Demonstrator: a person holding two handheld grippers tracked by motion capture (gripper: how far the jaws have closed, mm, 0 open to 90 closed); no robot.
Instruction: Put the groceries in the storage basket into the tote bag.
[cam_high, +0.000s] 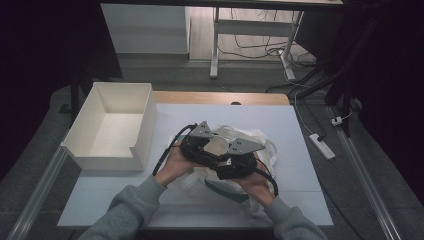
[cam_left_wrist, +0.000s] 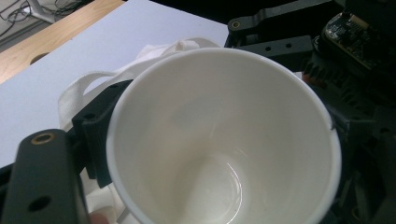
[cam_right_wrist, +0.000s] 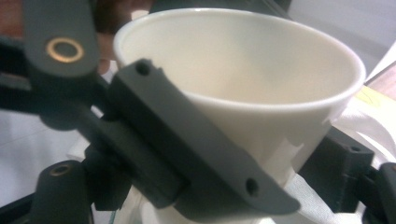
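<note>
A white paper cup (cam_high: 216, 145) is held above the middle of the table, between my two grippers. My left gripper (cam_high: 208, 146) comes from the left, shut on the cup, and one black finger (cam_left_wrist: 95, 133) lies against its rim. In the left gripper view the empty inside of the cup (cam_left_wrist: 219, 154) faces the camera and hides the other finger. My right gripper (cam_high: 226, 153) comes from the right, its fingers (cam_right_wrist: 187, 154) clamped on the cup's wall (cam_right_wrist: 243, 70), which is slightly dented. A crumpled white plastic bag (cam_high: 261, 145) lies under both grippers.
An empty white box (cam_high: 87, 145) stands at the table's left side, open at its near end. The table carries a pale sheet (cam_high: 290, 190), with a wooden strip (cam_high: 220, 97) at the far edge. A power strip (cam_high: 322, 146) lies on the floor to the right.
</note>
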